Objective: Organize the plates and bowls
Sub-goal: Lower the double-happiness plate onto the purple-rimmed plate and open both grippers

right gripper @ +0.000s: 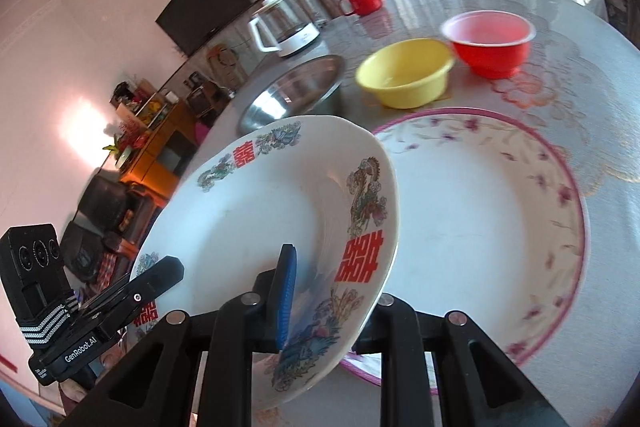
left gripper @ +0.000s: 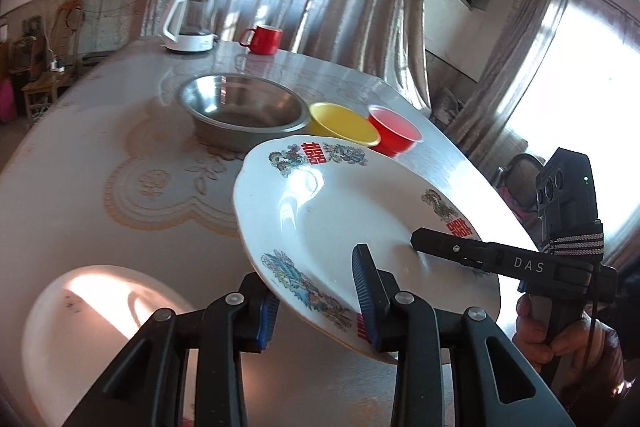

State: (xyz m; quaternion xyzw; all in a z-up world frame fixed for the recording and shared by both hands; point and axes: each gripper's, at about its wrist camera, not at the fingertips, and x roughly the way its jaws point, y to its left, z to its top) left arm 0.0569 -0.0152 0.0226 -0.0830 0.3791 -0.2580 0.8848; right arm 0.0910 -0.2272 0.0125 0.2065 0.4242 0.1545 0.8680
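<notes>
Both grippers hold one white plate with red characters and dragon prints point(left gripper: 344, 223) in the air above the tabletop point(left gripper: 80, 163), and the plate is tilted. The left gripper point(left gripper: 316, 301) has its blue-padded fingers point(left gripper: 366, 291) clamped on the near rim of the plate, one finger over the rim and one under it. The right gripper point(right gripper: 320, 307) is clamped on another part of the same rim; its one blue finger point(right gripper: 285, 293) lies on the plate's inner face, and the other finger is hidden behind the plate. A hand point(left gripper: 560, 331) holds the handle of the right gripper.

Under the raised plate, a larger plate with a pink rim and small flowers point(right gripper: 500, 211) lies flat on the tabletop. Farther back stand a steel bowl point(left gripper: 244, 107), a yellow bowl point(left gripper: 344, 125) and a red bowl point(left gripper: 394, 131) in one row, close beside each other. At the far edge are a white kettle point(left gripper: 190, 23) and a red mug point(left gripper: 264, 39).
</notes>
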